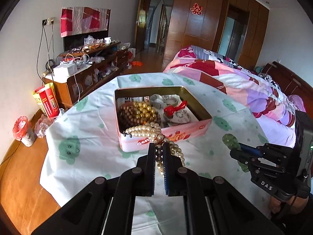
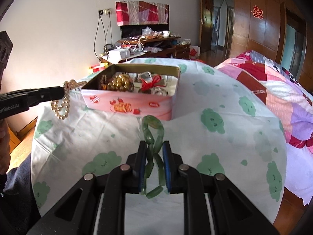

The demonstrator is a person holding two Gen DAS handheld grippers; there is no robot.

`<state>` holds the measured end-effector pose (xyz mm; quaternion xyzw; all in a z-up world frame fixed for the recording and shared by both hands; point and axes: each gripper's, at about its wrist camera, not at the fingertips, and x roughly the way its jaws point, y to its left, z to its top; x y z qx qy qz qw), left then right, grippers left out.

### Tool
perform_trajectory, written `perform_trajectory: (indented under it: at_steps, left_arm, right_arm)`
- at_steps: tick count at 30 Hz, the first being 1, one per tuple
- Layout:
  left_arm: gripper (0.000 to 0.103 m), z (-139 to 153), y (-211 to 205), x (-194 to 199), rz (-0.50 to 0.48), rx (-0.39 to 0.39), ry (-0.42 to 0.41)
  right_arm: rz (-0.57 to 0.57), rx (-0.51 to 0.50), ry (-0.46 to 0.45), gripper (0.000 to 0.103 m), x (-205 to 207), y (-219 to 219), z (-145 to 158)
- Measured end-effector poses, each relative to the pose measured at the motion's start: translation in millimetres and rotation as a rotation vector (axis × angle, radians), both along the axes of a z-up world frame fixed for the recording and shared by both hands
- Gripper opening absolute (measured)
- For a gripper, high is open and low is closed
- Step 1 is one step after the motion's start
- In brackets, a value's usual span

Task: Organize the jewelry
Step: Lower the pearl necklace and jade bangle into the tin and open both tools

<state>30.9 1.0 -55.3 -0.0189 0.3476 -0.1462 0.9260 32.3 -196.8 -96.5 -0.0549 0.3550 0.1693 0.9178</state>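
Observation:
A pink open tin (image 1: 203,126) (image 2: 101,99) sits on the cloth-covered table, holding brown beads, gold beads (image 1: 145,110), metal bangles and a red ribbon (image 1: 176,106). My left gripper (image 1: 158,146) is shut on a pearl necklace (image 1: 144,130) that drapes over the tin's near rim; it shows from the side in the right wrist view (image 2: 63,92), with pearls (image 2: 62,105) hanging below. My right gripper (image 2: 154,145) is shut on a green stone bracelet (image 2: 154,129), held just in front of the tin. It also shows in the left wrist view (image 1: 237,147).
The table carries a white cloth with green prints (image 1: 88,129). A bed with a patterned quilt (image 1: 234,78) lies to the right. A cluttered wooden cabinet (image 1: 88,66) stands at the far wall. A red packet (image 1: 47,99) and a small bin (image 1: 23,131) sit at left.

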Motion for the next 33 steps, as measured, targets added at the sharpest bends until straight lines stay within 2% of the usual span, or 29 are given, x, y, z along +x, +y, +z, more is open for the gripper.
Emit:
perform_trajectory:
  at_steps: [9,33]
  left_arm:
    - [0.005,16.1,-3.6,5.8,0.012,0.017,-0.059]
    - [0.006,38.8,-13.7,50.5,0.031,0.046,-0.14]
  right_arm:
    - [0.02,0.018,-0.048,0.019,2.8,7.7,18.5]
    - [0.032,0.004,-0.138,0.019,45.9,25.9,58.2]
